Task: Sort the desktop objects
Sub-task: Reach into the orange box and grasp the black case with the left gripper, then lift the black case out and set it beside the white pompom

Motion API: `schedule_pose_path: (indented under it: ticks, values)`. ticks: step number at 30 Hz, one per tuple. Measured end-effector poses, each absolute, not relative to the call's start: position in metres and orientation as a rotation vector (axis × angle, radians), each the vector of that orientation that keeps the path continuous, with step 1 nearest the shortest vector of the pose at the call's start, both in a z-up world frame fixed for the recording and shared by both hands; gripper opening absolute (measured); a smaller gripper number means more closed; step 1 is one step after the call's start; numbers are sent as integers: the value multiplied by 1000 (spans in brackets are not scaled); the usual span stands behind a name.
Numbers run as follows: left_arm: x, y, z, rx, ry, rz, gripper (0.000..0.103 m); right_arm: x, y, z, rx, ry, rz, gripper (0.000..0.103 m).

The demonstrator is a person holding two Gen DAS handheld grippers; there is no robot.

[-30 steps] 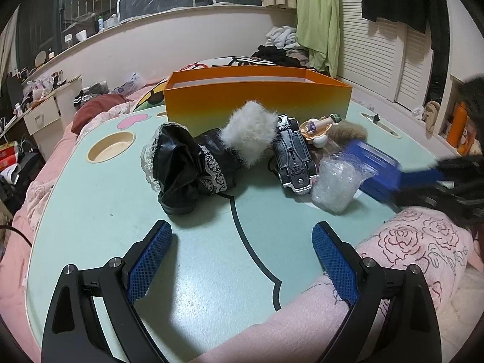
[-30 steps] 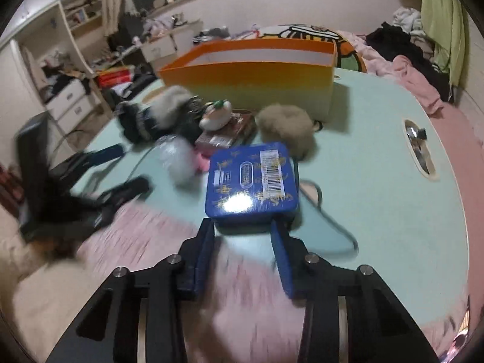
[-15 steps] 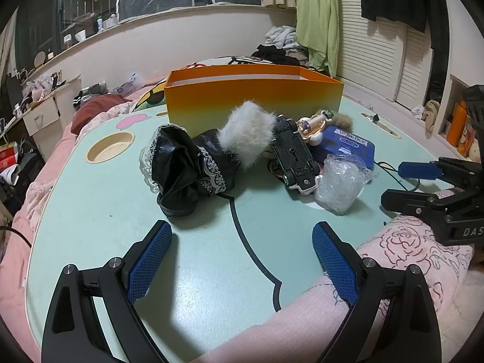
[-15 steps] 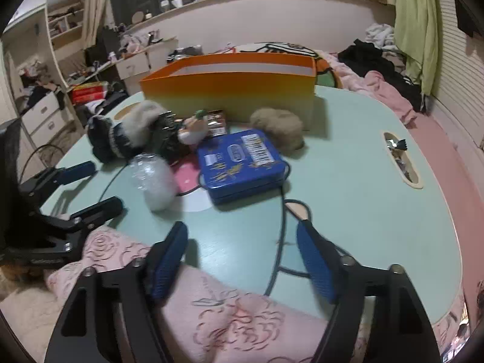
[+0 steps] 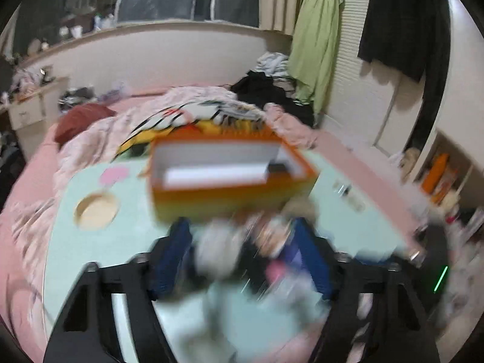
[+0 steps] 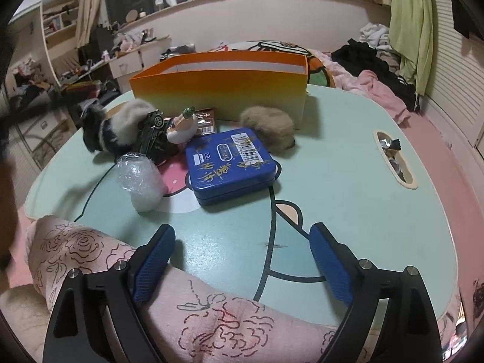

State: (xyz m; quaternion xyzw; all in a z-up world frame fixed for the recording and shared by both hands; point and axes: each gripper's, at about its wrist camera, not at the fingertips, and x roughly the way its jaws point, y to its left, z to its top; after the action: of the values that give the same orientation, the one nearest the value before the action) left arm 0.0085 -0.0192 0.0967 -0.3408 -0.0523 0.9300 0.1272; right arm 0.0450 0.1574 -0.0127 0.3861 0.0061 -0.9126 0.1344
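From my right hand-held gripper (image 6: 242, 260), whose blue ribbed pads (image 6: 152, 261) stand wide apart with nothing between them, the pale green cartoon-printed surface (image 6: 348, 187) runs ahead from its near edge, where a pink rose-patterned cloth (image 6: 211, 311) drapes over. Just ahead and slightly left lies the flat blue metal tin with a barcode label (image 6: 230, 163), long axis angled toward the far right; my right side is clearly the one set up for it. Left of the tin sits a crinkly clear plastic bag (image 6: 140, 181), soft and slippery I would guess. Beyond them are a dark toy car (image 6: 151, 134), a black boot with white fur trim (image 6: 116, 127), a small figurine (image 6: 181, 125) and a tan fur pompom (image 6: 267, 127), bunched against the tall orange cardboard box (image 6: 220, 87) near the far edge.

My left hand-held gripper (image 5: 242, 260) is heavily motion-blurred above that pile, jaws apart around smeared shapes; whether it holds anything I cannot tell. The box interior looks white and mostly bare.
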Motion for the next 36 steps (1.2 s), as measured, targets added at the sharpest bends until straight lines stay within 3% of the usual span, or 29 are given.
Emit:
schedule_pose_path:
  ticks: [5, 7, 12, 16, 18, 19, 21, 24, 29, 36]
  values:
    - [-115, 14, 96, -1380, -334, 2367, 52, 46, 157, -12, 1117, 19, -2646, 90]
    - [-156, 34, 76, -1559, -310, 2311, 52, 46, 158, -11, 1113, 15, -2646, 90]
    - [-191, 88, 47, -1697, -89, 2341, 52, 49, 157, -12, 1101, 9, -2647, 91]
    - [-208, 102, 18, -1826, -73, 2270, 56, 48, 158, -12, 1098, 4, -2646, 91]
    - [-209, 98, 10, -1797, -157, 2265, 61, 48, 158, -12, 1103, -3, -2642, 91]
    - [-209, 95, 9, -1804, -184, 2256, 53, 48, 158, -12, 1101, -6, -2642, 91]
    - [-202, 98, 10, -1806, 3, 2336, 29, 48, 158, -12, 1097, -5, -2644, 91]
    - [-194, 87, 9, -1784, 88, 2397, 29, 48, 157, -12, 1096, -6, -2645, 91]
    - [-176, 56, 28, -1636, -84, 2400, 29, 49, 156, -11, 1094, -6, -2646, 91]
    - [-69, 7, 107, -1255, -238, 2413, 29, 48, 156, -11, 1095, -8, -2648, 91]
